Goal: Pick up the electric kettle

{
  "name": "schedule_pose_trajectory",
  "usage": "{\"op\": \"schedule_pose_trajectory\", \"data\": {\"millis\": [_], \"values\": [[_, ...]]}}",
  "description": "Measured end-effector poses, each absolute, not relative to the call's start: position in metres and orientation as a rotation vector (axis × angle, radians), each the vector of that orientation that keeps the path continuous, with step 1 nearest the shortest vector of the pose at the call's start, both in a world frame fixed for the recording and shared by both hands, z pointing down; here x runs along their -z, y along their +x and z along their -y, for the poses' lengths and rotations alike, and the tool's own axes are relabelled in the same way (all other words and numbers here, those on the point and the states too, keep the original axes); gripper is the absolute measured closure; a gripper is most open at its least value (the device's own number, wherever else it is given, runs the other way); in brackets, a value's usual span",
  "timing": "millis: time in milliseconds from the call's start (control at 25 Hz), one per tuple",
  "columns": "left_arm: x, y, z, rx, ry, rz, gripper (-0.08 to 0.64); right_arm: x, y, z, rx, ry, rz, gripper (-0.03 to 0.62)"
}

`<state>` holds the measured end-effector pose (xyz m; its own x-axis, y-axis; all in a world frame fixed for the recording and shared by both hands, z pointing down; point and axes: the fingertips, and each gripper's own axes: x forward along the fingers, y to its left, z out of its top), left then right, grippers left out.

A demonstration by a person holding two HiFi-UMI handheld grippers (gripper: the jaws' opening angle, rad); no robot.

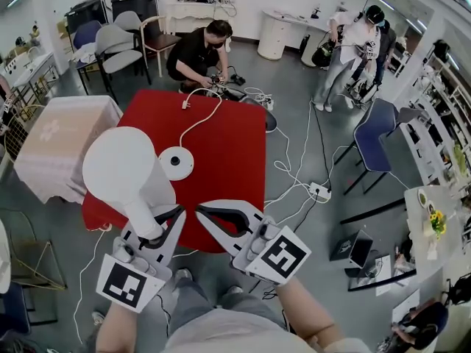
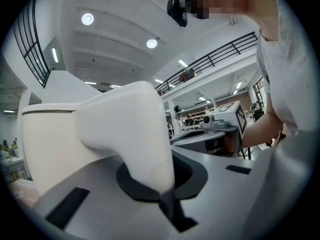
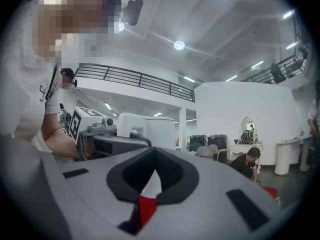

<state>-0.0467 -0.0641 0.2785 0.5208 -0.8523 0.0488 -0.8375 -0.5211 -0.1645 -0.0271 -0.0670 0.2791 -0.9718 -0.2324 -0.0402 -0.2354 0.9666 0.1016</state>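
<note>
The white electric kettle (image 1: 120,166) hangs in the air above the near left part of the red table (image 1: 228,153). My left gripper (image 1: 168,219) is shut on the kettle's handle (image 2: 131,134), which fills the hollow between its jaws. In the left gripper view the kettle body (image 2: 55,144) stands at the left. The kettle's round white base (image 1: 176,162) lies on the table, and its cord (image 1: 202,118) runs to the far edge. My right gripper (image 1: 202,212) is beside the left one, shut with nothing in it. In the right gripper view the kettle (image 3: 152,130) shows beyond the left gripper (image 3: 107,140).
A person (image 1: 197,50) crouches past the table's far edge among cables. Another table with a pale cloth (image 1: 55,142) stands at the left. Chairs (image 1: 121,46) are at the back left, a blue chair (image 1: 375,134) at the right. White cables and a power strip (image 1: 320,191) lie on the floor.
</note>
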Motion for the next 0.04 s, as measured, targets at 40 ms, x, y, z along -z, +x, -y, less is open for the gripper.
{"op": "schedule_pose_trajectory", "data": {"millis": [40], "values": [[-0.2784, -0.0472, 0.0636, 0.185, -2.634, -1.468, 0.552, -0.2783, -0.0284, 0.0662, -0.164, -0.364, -3.085, 0.591]]}}
